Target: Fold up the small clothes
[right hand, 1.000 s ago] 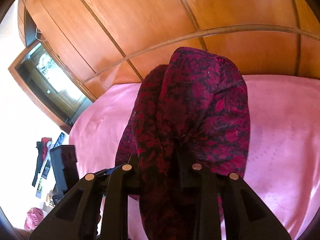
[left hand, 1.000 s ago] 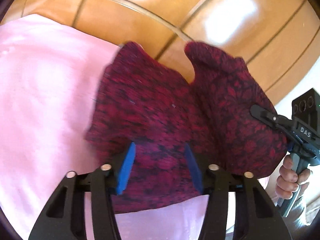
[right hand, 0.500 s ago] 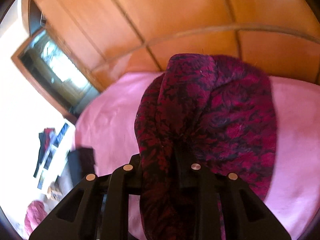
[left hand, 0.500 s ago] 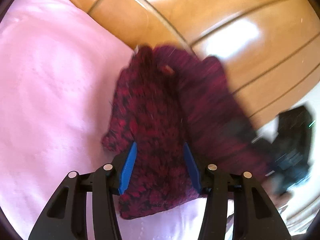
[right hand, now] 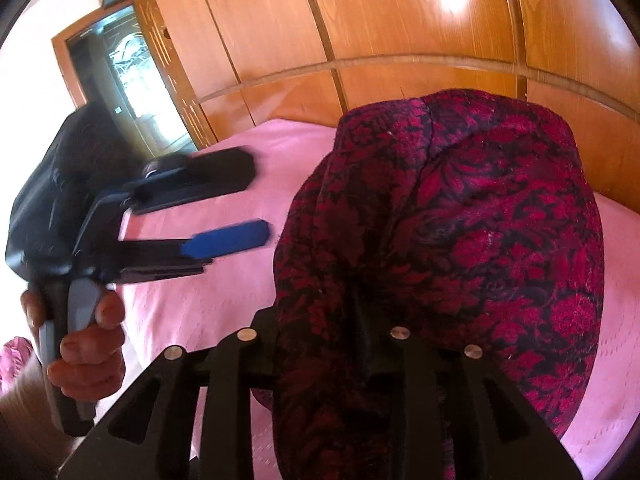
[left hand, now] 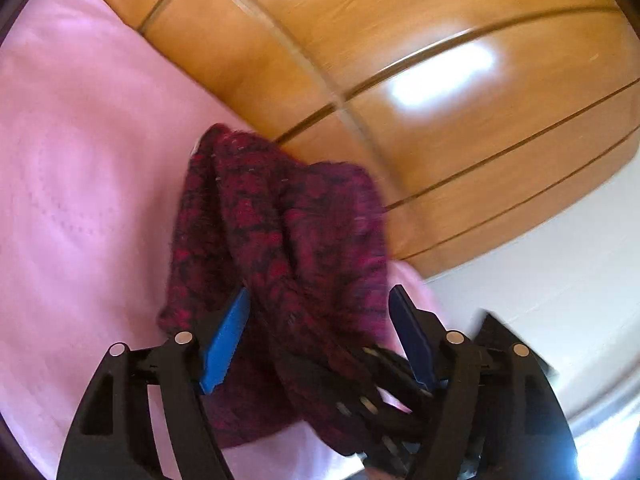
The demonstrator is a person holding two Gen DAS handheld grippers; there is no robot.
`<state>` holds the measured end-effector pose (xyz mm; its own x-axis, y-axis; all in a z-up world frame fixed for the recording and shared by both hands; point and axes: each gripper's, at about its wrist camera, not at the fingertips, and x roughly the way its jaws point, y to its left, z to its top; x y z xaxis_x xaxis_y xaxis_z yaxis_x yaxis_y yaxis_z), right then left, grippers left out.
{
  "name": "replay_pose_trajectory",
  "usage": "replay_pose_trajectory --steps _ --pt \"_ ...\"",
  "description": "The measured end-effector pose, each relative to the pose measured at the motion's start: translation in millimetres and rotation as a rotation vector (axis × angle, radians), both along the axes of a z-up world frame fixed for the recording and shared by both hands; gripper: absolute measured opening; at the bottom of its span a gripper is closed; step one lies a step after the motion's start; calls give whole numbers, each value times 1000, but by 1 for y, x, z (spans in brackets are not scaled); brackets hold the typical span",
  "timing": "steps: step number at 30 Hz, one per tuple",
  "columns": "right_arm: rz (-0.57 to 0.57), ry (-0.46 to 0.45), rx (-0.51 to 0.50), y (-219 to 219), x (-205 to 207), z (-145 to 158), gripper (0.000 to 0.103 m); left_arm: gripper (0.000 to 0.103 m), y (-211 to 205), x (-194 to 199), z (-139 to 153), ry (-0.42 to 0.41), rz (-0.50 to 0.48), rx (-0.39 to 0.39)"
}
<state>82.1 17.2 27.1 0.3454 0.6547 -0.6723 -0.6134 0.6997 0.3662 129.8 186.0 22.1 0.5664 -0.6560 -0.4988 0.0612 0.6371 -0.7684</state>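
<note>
Pink bedspread under wooden panels: your right gripper grips the bunched red garment aloft, left gripper spread and empty beside it; pinch a free corner, then lay it flat.

my left claw is spread apart, with bare pink sheet under it and open room to its left. the red knit bunches over my right claw, blocking the view ahead. the wood headboard walls off the bed's far side, close behind the knit.
</note>
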Motion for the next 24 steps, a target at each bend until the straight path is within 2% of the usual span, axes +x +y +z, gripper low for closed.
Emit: replay_pose_trajectory --steps 2,3,4,6,7,9,10,12,14,17,19,21,24 --pt "6 -26 12 1 1 0 37 71 -12 14 -1 54 -24 60" --pt "9 -35 16 2 0 1 44 71 -16 18 -1 70 -34 68" --pt "15 -41 26 2 -2 1 51 69 -22 25 -1 87 -36 101" --pt "27 -58 39 3 -2 2 53 60 -33 31 0 110 -43 168" --pt "34 -62 43 2 -3 4 57 59 -35 31 -1 116 -47 176" --pt "56 -45 89 -5 -4 8 61 59 -40 27 0 122 -47 198" --pt "70 -34 116 -13 -5 11 72 59 -43 30 1 121 -46 201" --pt "117 29 206 -37 -6 19 80 59 -45 28 3 114 -44 215" --pt "123 58 277 -59 -5 26 80 58 -45 26 2 113 -39 232" --pt "0 55 312 -109 2 25 77 59 -47 26 3 115 -31 236" --pt "-105 47 263 -132 9 14 67 59 -48 22 6 112 -27 234" --pt "-175 66 200 -140 15 -3 66 62 -50 24 7 114 -20 226" --pt "-178 63 126 -128 20 -20 68 68 -52 25 9 114 -24 202"
